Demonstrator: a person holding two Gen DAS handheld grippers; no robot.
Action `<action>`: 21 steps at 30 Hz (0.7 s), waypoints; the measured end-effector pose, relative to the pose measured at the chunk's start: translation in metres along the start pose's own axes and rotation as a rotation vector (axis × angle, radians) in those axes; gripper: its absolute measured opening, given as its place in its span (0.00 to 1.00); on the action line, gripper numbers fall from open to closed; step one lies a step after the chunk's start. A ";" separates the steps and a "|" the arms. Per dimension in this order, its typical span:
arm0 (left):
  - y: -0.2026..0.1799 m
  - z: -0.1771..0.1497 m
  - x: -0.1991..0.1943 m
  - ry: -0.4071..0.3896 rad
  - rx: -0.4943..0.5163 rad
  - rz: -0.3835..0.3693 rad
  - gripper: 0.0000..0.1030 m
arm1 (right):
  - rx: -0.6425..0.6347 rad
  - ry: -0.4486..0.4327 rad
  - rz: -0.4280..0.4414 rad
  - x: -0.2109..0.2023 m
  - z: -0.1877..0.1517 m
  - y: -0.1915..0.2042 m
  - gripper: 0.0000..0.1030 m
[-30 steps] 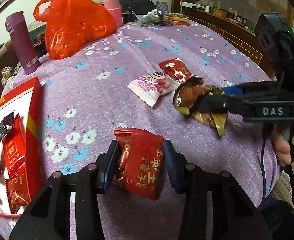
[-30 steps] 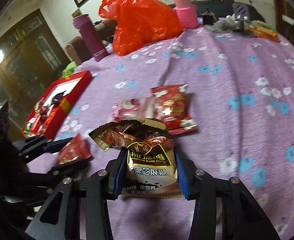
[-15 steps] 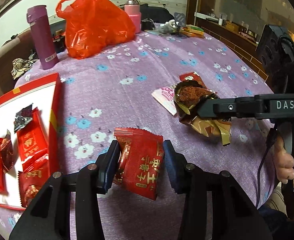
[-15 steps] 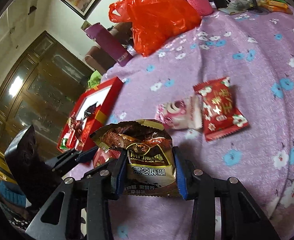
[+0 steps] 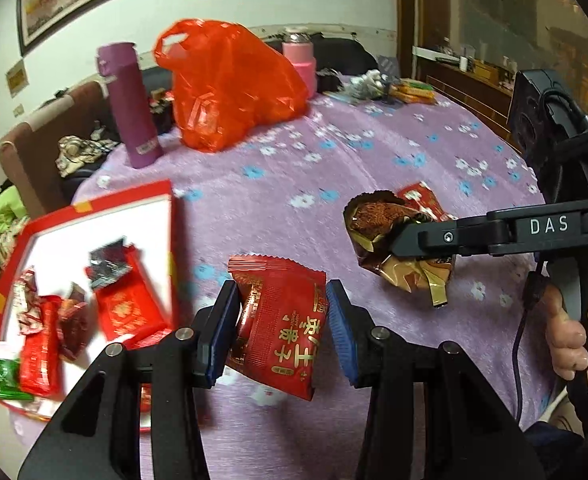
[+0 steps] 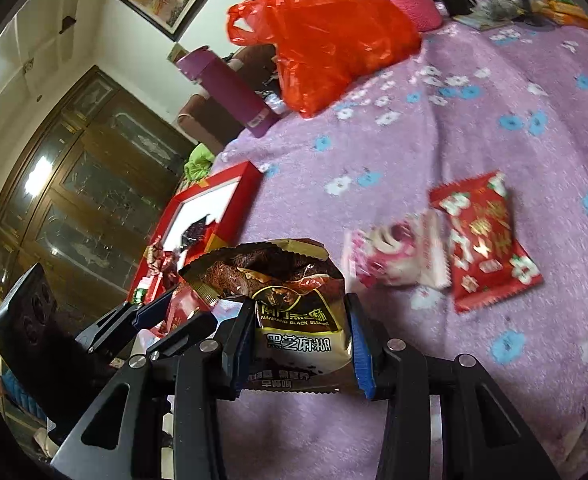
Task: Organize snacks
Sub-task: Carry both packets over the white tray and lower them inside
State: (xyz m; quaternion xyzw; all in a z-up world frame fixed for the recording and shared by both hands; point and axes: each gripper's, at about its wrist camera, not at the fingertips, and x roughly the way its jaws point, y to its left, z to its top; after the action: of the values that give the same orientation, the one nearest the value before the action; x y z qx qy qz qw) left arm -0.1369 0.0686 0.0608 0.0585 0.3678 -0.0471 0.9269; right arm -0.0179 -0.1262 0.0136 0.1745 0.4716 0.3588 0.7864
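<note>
Gripping a red jujube snack packet (image 5: 279, 322) between blue pads, left tongs (image 5: 281, 328) held above purple floral bench (image 5: 277, 196); packet's lower corner dangling, text partly readable only. Clamped in right tongs (image 6: 300, 344): brown-gold black sesame paste pouch (image 6: 294, 312), top torn or crumpled, bottom edge hidden behind pads. Seen from left wrist view, right tongs (image 5: 404, 240) side-on, far finger hidden behind pouch (image 5: 394, 248); hand (image 5: 570, 332) on handle, cut off by frame edge. Red gift box (image 5: 171, 236) at bench's left, white inside, holding several red, dark and green wrappers, blurred, not countable; near corner hidden behind left tongs. Lying loose on bench in right wrist view: pink-white candy packet (image 6: 398, 256) touching red flowered packet (image 6: 486, 240), both motion-smeared. Farther back: orange-red plastic bag (image 5: 229, 84), contents not visible; purple flask (image 5: 129, 106); pink bottle (image 5: 300, 64), partly behind bag. Clutter at far edge too small to identify.
</note>
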 end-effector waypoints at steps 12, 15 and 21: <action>0.054 0.006 -0.018 -0.068 -0.067 0.177 0.41 | -0.075 0.010 0.075 0.031 0.028 0.051 0.40; 0.068 0.005 -0.019 -0.074 -0.084 0.226 0.41 | -0.103 0.020 0.091 0.043 0.035 0.066 0.40; 0.094 0.002 -0.018 -0.074 -0.121 0.308 0.41 | -0.143 0.043 0.134 0.070 0.043 0.098 0.40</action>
State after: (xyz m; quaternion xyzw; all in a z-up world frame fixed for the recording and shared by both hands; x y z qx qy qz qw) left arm -0.1362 0.1622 0.0815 0.0562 0.3224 0.1156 0.9379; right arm 0.0006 -0.0056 0.0522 0.1414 0.4489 0.4472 0.7606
